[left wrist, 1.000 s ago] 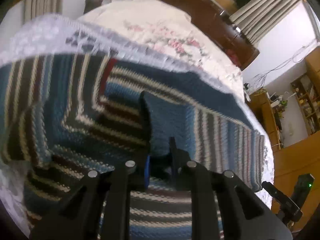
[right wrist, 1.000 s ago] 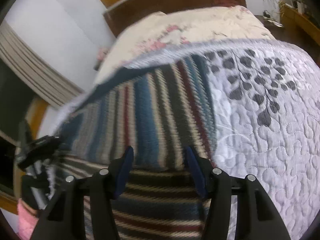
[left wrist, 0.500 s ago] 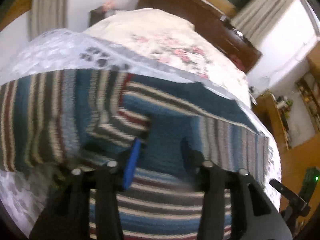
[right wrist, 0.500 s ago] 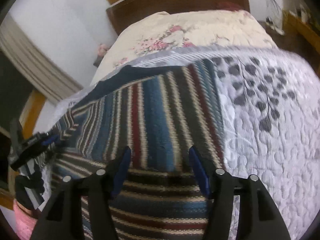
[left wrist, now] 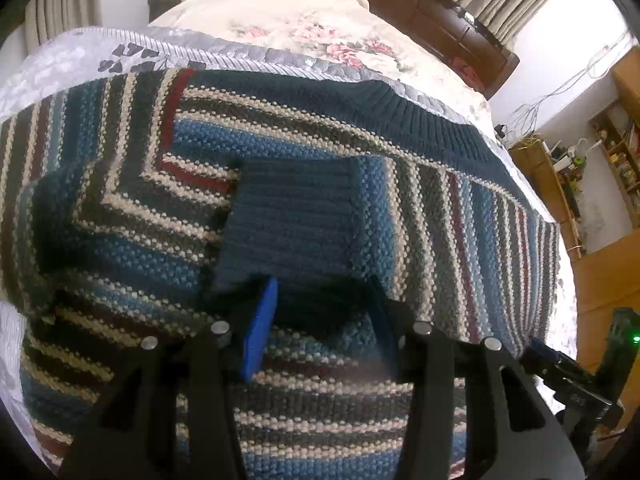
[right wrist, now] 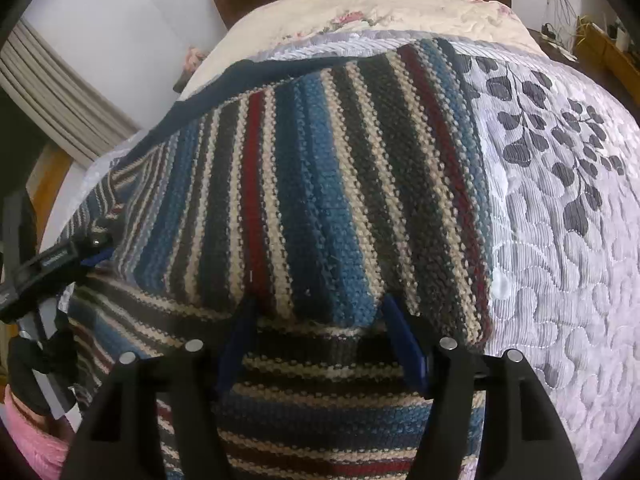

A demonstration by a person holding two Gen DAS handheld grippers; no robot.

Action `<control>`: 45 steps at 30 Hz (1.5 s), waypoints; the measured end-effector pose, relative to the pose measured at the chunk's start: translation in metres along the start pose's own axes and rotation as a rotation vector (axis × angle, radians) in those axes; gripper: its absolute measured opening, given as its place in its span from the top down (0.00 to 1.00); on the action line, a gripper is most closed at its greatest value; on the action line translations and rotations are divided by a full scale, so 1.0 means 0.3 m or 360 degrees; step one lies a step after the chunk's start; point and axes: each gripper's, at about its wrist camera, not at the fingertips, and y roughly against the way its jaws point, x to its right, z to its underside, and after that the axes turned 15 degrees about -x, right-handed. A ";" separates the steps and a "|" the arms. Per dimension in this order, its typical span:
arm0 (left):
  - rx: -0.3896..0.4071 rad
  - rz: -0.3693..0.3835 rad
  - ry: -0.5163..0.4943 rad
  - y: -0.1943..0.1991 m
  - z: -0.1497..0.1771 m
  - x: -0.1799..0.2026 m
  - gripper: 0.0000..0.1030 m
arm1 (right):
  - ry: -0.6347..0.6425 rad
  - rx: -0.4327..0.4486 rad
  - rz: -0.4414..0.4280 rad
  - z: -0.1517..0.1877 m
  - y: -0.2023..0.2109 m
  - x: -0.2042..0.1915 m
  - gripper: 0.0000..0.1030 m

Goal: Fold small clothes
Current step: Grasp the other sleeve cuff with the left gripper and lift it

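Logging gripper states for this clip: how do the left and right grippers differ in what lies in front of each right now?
The left gripper faces the sweater's plain dark-blue ribbed cuff, lying on the striped body; the right gripper faces a folded striped edge with no cuff. The bare white leaf-print quilt lies just right of the right gripper; the left gripper has knit on all sides. Both are open, blue-padded, holding nothing.

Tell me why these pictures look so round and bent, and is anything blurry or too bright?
Left wrist view: fisheye lens bulges the striped sweater and darkens the corners; the white wall at upper right is washed out; the left gripper casts shadow on the knit. Right wrist view: same bulge, the quilt curving away; knit sharp, right gripper slightly soft.
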 end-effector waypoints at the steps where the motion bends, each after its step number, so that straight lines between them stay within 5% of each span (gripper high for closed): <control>1: 0.0004 0.0003 0.0004 0.011 0.000 -0.003 0.56 | -0.0003 0.0002 0.0008 0.002 0.008 -0.010 0.36; 9: 0.0167 0.0041 0.0145 0.213 0.160 -0.169 0.52 | 0.0125 0.0110 -0.0035 0.067 0.140 -0.152 0.33; 18: 0.0309 0.0032 0.0678 0.373 0.430 -0.625 0.52 | 0.0323 0.0051 -0.0016 0.088 0.090 -0.341 0.30; 25: 0.0532 0.0199 0.1047 0.472 0.568 -0.923 0.52 | 0.0368 0.0011 -0.0003 0.112 0.051 -0.393 0.30; 30: 0.0626 0.0335 0.1179 0.480 0.572 -1.046 0.52 | 0.0374 -0.0011 0.0031 0.116 0.036 -0.409 0.30; 40: 0.0746 0.0302 0.1209 0.534 0.476 -1.137 0.52 | 0.0354 -0.0024 0.0070 0.125 0.011 -0.421 0.30; 45: 0.0801 0.0242 0.1190 0.554 0.445 -1.159 0.84 | 0.0310 -0.0016 0.0073 0.132 0.012 -0.395 0.30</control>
